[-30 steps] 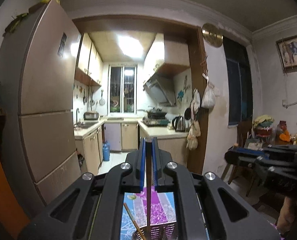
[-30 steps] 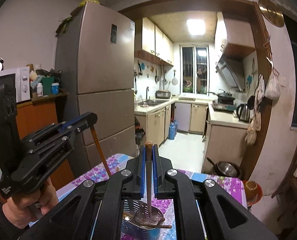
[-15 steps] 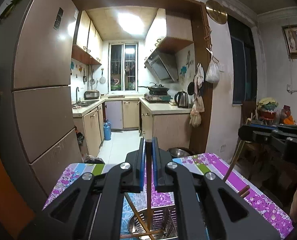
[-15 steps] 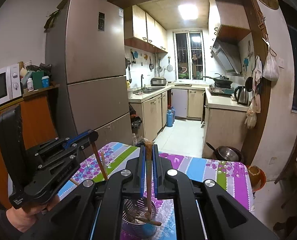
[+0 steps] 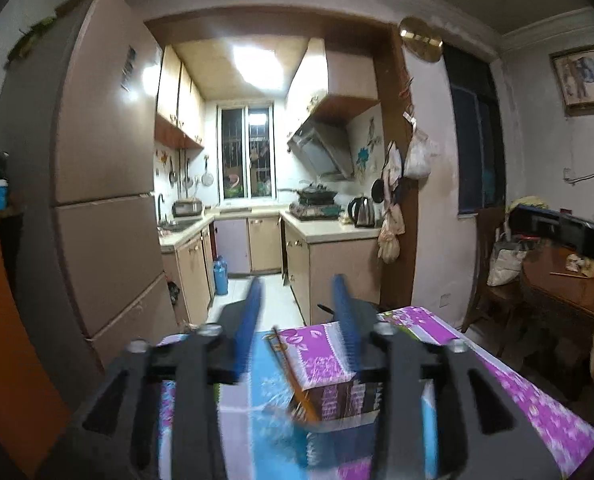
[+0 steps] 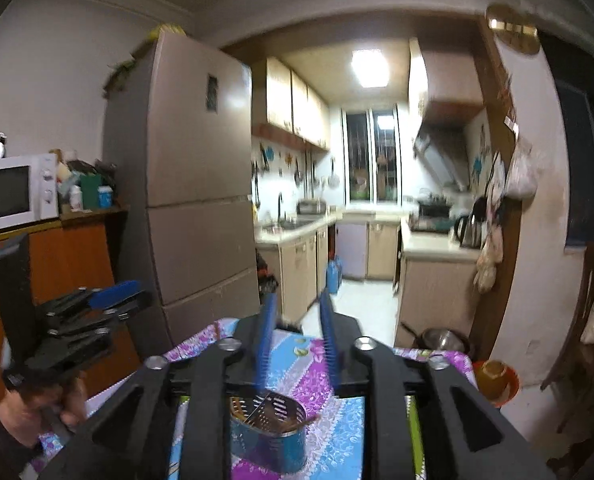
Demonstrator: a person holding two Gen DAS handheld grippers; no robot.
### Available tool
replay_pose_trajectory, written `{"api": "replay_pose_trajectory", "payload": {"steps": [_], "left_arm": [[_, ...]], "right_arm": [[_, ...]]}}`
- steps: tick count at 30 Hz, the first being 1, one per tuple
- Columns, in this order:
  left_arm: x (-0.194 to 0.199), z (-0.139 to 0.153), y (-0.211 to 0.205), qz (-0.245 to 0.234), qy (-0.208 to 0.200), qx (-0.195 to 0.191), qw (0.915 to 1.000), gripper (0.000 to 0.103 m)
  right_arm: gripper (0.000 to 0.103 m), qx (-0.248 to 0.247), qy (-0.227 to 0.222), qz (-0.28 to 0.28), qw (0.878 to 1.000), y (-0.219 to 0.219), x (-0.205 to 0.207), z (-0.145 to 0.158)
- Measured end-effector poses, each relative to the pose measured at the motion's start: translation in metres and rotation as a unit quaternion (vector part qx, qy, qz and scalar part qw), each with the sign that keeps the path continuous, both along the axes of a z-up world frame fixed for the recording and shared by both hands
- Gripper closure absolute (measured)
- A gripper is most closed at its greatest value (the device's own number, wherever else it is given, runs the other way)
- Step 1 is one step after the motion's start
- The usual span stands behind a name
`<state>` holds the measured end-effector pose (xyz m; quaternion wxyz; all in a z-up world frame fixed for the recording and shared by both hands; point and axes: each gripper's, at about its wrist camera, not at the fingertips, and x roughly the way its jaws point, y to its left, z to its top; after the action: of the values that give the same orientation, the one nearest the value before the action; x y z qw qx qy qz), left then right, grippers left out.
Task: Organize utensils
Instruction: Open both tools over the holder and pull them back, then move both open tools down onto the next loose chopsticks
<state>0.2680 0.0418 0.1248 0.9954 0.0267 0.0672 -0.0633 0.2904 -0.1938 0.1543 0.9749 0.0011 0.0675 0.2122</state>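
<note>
My left gripper (image 5: 297,292) has its blue pads apart and its jaws are opening. A brown chopstick (image 5: 293,372) leans free below the gap, touching neither pad. My right gripper (image 6: 297,304) is also opening, with nothing between its pads. Under it a perforated metal utensil holder (image 6: 269,428) stands on the flowered tablecloth (image 6: 337,432) with several chopsticks lying in it. In the left wrist view the holder is only a blur at the bottom. The right wrist view shows the left gripper (image 6: 97,308) at the left, held by a hand (image 6: 37,412).
A tall fridge (image 6: 197,200) stands past the table's far left, beside an orange cabinet with a microwave (image 6: 13,192). An orange bowl (image 6: 495,380) sits by the table's right corner, a metal pan (image 6: 441,338) beyond it. A wooden table and chair (image 5: 493,280) are at the right.
Both grippers were shut on upright chopsticks over the holder. Both have now parted their pads and the chopsticks have dropped out of them. Both views have shifted and are blurred.
</note>
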Motion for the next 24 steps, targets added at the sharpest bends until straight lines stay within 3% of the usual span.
{"api": "replay_pose_trajectory", "payload": {"steps": [3,6,10,14,18,21,24], "left_arm": [[-0.069,-0.022,0.024,-0.007,-0.011,0.024,0.9996,0.052],[-0.127,-0.065,0.047,-0.011,0.009,0.034,0.9993,0.050],[-0.182,-0.156,0.067,-0.018,0.094,0.033,0.9949,0.050],[-0.193,-0.217,0.073,-0.017,0.171,0.011,0.9851,0.051],[-0.207,-0.233,0.051,-0.042,0.170,0.012,0.9844,0.051],[-0.200,-0.241,0.032,-0.053,0.169,0.025,0.9839,0.062],[-0.192,-0.260,0.023,-0.034,0.177,0.038,0.9829,0.077]], "right_arm": [[0.065,0.003,-0.032,0.001,0.999,-0.012,-0.057,-0.016],[0.060,0.005,-0.038,0.002,0.999,-0.019,-0.111,-0.052],[0.059,-0.003,-0.018,-0.002,1.000,-0.018,-0.170,-0.116],[0.059,-0.010,0.036,0.001,0.999,-0.005,-0.206,-0.177],[0.059,-0.016,0.070,0.000,0.997,0.009,-0.228,-0.212],[0.059,-0.014,0.088,-0.009,0.996,0.016,-0.240,-0.230],[0.059,-0.014,0.096,-0.017,0.995,0.024,-0.250,-0.243]]}}
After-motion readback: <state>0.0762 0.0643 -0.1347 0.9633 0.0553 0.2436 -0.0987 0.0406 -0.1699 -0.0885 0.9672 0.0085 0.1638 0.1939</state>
